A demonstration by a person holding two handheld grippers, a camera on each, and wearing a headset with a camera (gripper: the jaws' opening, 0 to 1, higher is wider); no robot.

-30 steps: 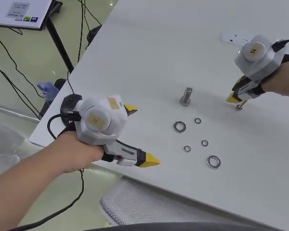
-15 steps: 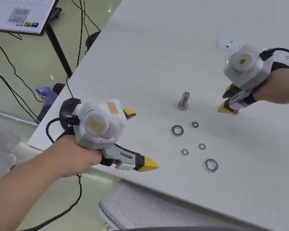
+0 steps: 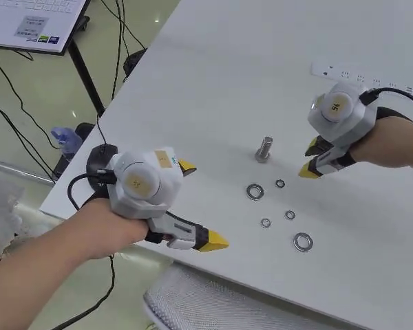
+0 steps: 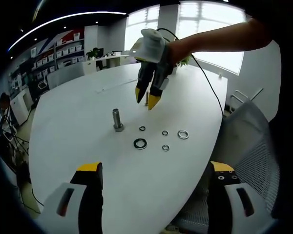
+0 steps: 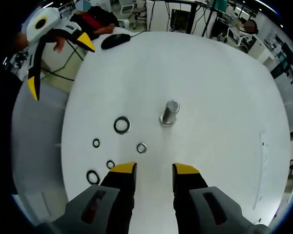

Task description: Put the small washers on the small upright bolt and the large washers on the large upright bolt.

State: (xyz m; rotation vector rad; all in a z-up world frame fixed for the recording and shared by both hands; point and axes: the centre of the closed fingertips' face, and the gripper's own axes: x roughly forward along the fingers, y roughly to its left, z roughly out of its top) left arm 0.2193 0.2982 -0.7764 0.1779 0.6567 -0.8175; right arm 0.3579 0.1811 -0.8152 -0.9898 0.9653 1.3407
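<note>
Count at frame centre: I see two large washers (image 3: 255, 191) and three small washers (image 3: 280, 183), loose below one large bolt (image 3: 263, 148). My left gripper (image 3: 201, 203) gapes wide at lower left; right gripper (image 3: 310, 159), centre right, is narrowly parted, empty.

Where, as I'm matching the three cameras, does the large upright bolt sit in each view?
Head view: large upright bolt just right of centre, left of the right gripper.
Left gripper view: bolt left of centre, below-left of the right gripper.
Right gripper view: bolt just right of centre, above the jaws.
Shared landmark: the large washer nearest the bolt.
</note>
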